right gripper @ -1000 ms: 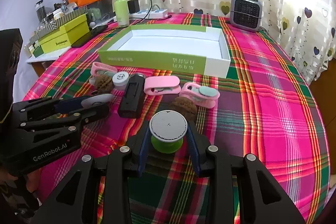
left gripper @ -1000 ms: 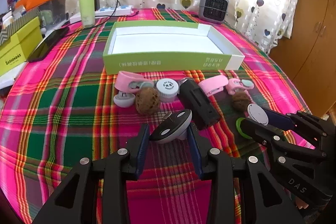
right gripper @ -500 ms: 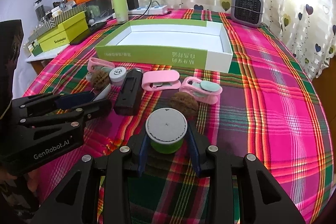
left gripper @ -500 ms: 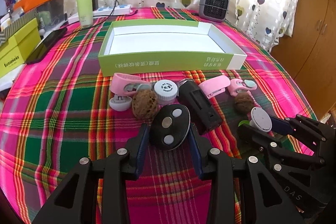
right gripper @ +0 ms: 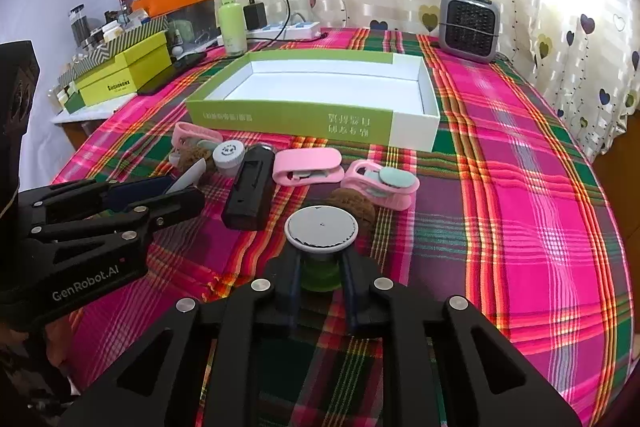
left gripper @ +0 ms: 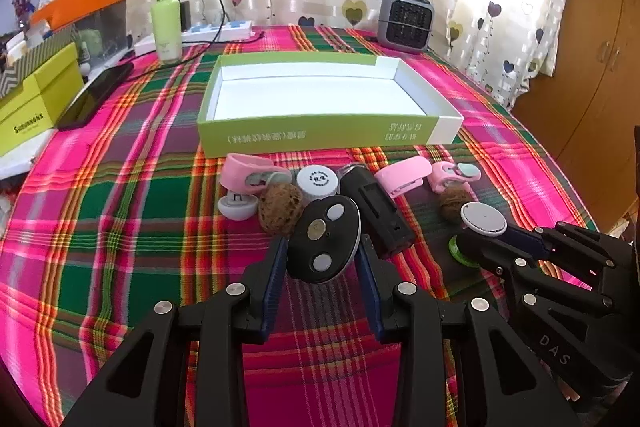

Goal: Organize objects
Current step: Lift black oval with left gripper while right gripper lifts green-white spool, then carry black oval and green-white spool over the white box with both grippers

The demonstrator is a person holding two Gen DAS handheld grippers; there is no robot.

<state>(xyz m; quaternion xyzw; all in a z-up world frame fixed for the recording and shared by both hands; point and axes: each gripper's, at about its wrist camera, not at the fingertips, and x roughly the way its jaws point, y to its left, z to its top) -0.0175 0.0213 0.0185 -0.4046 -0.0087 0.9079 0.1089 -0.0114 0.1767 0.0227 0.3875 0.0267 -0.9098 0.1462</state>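
Observation:
My left gripper (left gripper: 323, 255) is shut on a black oval remote (left gripper: 324, 239) with three round buttons, lifted off the cloth and tilted up. My right gripper (right gripper: 320, 267) is shut on a green bottle with a grey-white lid (right gripper: 321, 225), held above the cloth; it also shows in the left wrist view (left gripper: 483, 219). An open green and white box (left gripper: 320, 131) stands empty behind a row of small items: pink clips (left gripper: 246, 171), a white cap (left gripper: 317, 181), two walnuts (left gripper: 280, 203) and a black rectangular device (left gripper: 376, 211).
A grey heater (left gripper: 405, 19), a green bottle (left gripper: 167, 21), a power strip (left gripper: 218, 31) and a phone (left gripper: 96, 95) sit at the table's back and left. Yellow-green boxes (right gripper: 124, 71) stand on a side shelf. A wooden cabinet (left gripper: 592, 39) is at the right.
My left gripper has lifted the black remote off the cloth and tilted its face up toward the camera. My right gripper has raised the green bottle a little.

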